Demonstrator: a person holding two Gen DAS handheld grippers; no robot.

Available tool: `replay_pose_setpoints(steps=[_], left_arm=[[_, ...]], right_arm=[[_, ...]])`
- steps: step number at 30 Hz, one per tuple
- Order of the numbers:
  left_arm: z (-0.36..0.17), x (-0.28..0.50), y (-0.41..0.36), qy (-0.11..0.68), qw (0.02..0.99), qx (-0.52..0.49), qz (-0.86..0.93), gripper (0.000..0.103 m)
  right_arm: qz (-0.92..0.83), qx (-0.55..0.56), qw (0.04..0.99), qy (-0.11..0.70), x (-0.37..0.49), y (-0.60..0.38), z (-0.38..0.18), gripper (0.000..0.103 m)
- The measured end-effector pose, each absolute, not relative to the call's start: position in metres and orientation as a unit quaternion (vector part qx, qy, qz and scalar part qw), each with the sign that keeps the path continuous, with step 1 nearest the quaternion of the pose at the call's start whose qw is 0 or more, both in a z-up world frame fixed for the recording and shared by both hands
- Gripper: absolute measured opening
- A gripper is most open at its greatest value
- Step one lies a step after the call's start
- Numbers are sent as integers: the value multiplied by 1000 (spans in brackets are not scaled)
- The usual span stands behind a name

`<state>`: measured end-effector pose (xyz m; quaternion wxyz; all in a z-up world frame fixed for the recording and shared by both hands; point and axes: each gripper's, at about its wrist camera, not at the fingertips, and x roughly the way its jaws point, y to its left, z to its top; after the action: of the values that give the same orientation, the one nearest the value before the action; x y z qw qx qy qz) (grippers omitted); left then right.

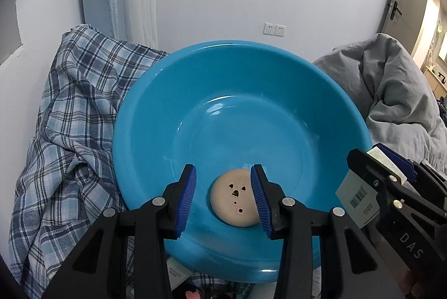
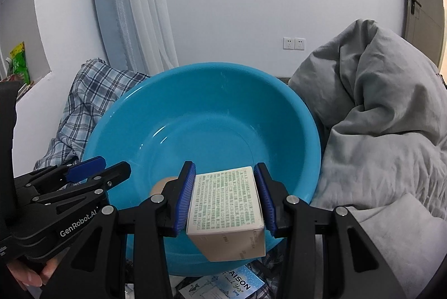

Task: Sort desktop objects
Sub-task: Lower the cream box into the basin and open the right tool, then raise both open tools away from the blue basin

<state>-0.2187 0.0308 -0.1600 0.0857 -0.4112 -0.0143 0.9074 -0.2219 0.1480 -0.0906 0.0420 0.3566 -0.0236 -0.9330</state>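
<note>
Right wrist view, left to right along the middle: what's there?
Left gripper → plaid cloth → blue basin → white box clamped in the right gripper → grey duvet.

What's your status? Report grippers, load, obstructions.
Left gripper open over basin, beige disc lying inside. Right gripper shut on white box, above basin. Nothing in the way.
</note>
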Motion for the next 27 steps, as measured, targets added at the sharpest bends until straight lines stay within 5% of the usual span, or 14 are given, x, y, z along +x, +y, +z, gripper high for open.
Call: replay_pose_setpoints(steps=[7, 12, 15, 18, 21, 27], left_arm=[[-159, -217, 33, -12, 89, -410, 908, 43], [-152, -214, 31, -23, 91, -394, 914, 44], [-148, -212, 31, -16, 79, -383, 920, 67], [-145, -209, 30, -13, 74, -371, 926, 69], [-143, -209, 27, -22, 74, -367, 927, 82], [-131, -203, 25, -20, 66, -340, 938, 84]], right_arm=[[-930, 365, 43, -23, -225, 148, -96, 43], [-934, 356, 34, -20, -224, 148, -94, 60], [-936, 352, 29, -12, -224, 148, -92, 61], [-935, 353, 26, -15, -225, 151, -93, 61], [-935, 354, 25, -20, -225, 153, -93, 64], [-938, 345, 11, -16, -223, 156, -88, 66]])
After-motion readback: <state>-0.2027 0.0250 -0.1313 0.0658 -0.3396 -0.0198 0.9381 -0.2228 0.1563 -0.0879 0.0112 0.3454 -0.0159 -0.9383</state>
